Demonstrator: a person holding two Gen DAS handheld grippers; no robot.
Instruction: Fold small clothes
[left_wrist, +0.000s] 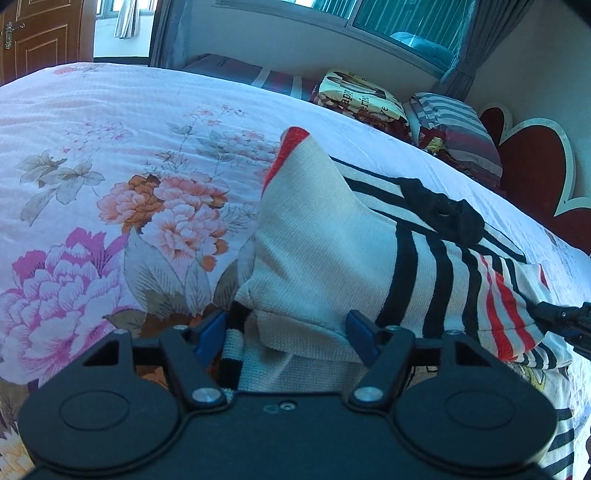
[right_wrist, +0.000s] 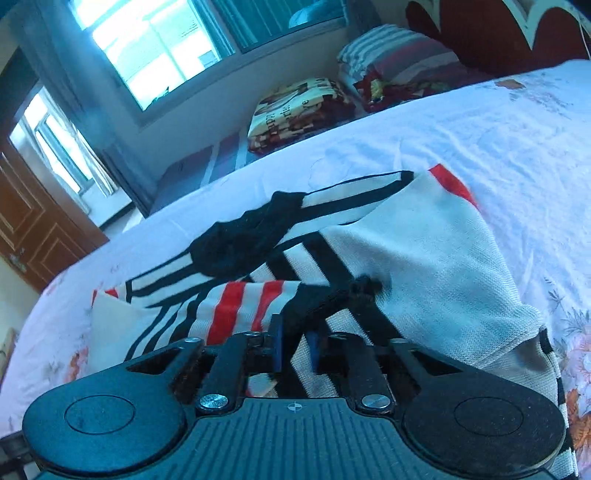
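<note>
A small cream knit garment (left_wrist: 317, 251) with black and red stripes and a black collar (left_wrist: 443, 214) lies on the floral bedspread (left_wrist: 92, 206). My left gripper (left_wrist: 286, 332) has its blue pads wide apart around a bunched cream edge of the garment. The right gripper shows at the right edge of the left wrist view (left_wrist: 569, 321), at the garment's red-striped part. In the right wrist view the garment (right_wrist: 424, 258) is half folded over itself. My right gripper (right_wrist: 295, 347) has its blue pads close together on a black-edged fold of the garment (right_wrist: 317, 306).
Folded blankets and pillows (left_wrist: 369, 99) lie at the far side of the bed by a red heart-shaped headboard (left_wrist: 532, 173). A window with curtains (right_wrist: 155, 48) and a wooden door (right_wrist: 33, 229) are beyond the bed.
</note>
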